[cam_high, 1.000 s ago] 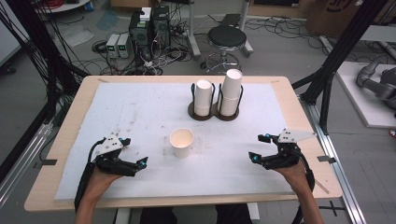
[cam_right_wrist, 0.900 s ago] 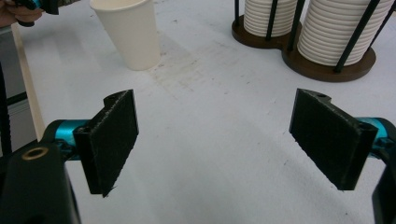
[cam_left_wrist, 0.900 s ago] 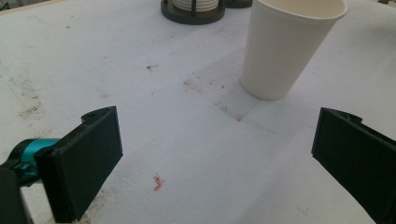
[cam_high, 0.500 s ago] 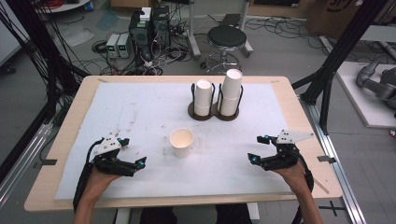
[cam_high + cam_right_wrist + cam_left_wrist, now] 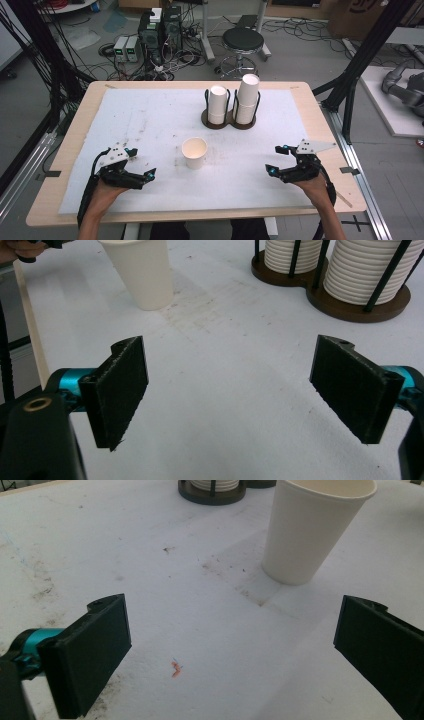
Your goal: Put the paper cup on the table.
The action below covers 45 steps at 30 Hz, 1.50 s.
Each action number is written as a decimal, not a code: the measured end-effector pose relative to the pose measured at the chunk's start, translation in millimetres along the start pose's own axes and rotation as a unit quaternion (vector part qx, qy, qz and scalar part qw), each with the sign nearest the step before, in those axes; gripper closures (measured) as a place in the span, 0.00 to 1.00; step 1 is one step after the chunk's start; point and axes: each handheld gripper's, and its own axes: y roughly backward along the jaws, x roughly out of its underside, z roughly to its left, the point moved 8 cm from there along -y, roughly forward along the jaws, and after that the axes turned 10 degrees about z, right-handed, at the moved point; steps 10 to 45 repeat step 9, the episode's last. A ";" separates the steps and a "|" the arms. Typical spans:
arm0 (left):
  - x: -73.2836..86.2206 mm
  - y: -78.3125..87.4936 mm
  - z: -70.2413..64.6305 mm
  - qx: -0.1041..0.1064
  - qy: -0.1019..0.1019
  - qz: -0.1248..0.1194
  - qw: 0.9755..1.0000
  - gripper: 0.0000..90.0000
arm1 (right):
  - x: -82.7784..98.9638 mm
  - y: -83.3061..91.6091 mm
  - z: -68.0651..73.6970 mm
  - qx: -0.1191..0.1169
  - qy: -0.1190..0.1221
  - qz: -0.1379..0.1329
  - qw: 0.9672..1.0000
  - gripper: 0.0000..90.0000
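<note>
Left gripper (image 5: 150, 175): jaws wide, nothing held | right gripper (image 5: 270, 170): jaws wide, nothing held (both resting on the mat) | paper cup (image 5: 194, 152) upright between them, untouched

We're scanning for writing and finding none we can read. The cup (image 5: 194, 152) is blank, and so are the cup stacks (image 5: 234, 99) in the holder. The cardboard box (image 5: 361, 15) on the floor at top right carries a dark printed mark, too cropped to make out.
</note>
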 end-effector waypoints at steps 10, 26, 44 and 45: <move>0.7 2.0 1.5 -0.003 0.002 -0.001 1.000 0.02 | -1.2 0.4 1.0 0.000 0.002 -0.002 1.000 0.18; 0.7 2.0 1.5 -0.003 0.002 -0.001 1.000 0.02 | -1.2 0.4 1.0 0.000 0.002 -0.002 1.000 0.18; 0.7 2.0 1.5 -0.003 0.002 -0.001 1.000 0.02 | -1.2 0.4 1.0 0.000 0.002 -0.002 1.000 0.18; 0.7 2.0 1.5 -0.003 0.002 -0.001 1.000 0.02 | -1.2 0.4 1.0 0.000 0.002 -0.002 1.000 0.18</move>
